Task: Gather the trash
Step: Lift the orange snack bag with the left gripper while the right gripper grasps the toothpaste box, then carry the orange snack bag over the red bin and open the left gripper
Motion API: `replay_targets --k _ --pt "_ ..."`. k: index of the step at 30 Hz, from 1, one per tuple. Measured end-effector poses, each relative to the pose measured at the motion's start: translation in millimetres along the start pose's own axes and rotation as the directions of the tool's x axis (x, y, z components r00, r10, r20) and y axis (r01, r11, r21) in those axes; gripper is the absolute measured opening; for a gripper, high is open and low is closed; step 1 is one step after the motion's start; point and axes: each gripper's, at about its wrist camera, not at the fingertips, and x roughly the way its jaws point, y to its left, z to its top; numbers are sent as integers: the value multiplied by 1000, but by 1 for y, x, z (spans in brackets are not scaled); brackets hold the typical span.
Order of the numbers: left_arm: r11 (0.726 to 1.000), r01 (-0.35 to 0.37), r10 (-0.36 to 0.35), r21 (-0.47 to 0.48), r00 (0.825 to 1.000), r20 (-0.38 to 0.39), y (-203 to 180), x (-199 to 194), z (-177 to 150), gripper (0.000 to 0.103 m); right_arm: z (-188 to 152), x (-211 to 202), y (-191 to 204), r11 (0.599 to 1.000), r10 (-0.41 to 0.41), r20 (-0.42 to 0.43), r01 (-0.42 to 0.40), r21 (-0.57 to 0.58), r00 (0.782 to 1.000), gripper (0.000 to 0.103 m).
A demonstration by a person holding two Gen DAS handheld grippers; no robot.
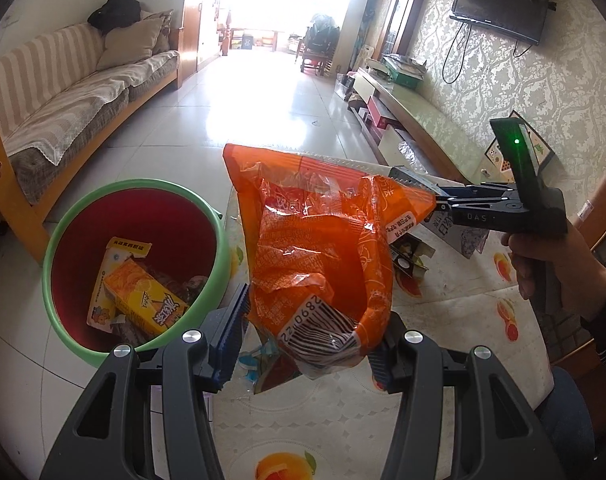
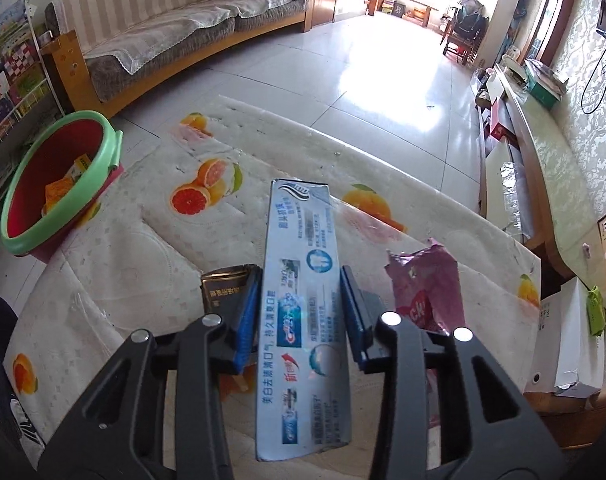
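Observation:
In the left wrist view my left gripper [image 1: 315,320] is shut on a crumpled orange snack bag [image 1: 315,240], which stands up between the blue pads [image 1: 231,336] above the table's edge. Left of it on the floor is a red bin with a green rim [image 1: 49,256], holding a yellow drink carton [image 1: 143,296]. In the right wrist view my right gripper [image 2: 301,276] is shut on a long pale-blue toothpaste box [image 2: 303,280], pads flush on both of its sides. From the left wrist view, a hand holds that right gripper [image 1: 415,184] behind the orange bag.
The table wears a fruit-print cloth [image 2: 143,240]. On it lie a pink wrapper [image 2: 427,288] and a dark small box [image 2: 223,284]. The bin [image 2: 99,168] sits at the table's left. A sofa [image 1: 63,92] lines the left wall, a TV cabinet [image 1: 415,120] the right.

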Motion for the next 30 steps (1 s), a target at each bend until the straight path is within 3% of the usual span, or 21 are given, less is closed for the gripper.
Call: replay_targets --k 9,17,23,30 --pt "1000 4 -4 12 1000 25 -8 -10 0 50 -22 -69 -20 982 91 119 -109 155 989 37" --pt "1000 1 -1 16 999 43 -2 -17 0 50 -48 -113 -10 978 104 160 -131 165 982 37" --pt "999 -34 34 -2 998 51 15 -22 5 50 -59 -126 14 979 118 175 -144 146 978 37" --pt "992 -122 124 -33 990 61 58 -20 23 50 -57 -118 48 979 154 165 -173 110 974 37"
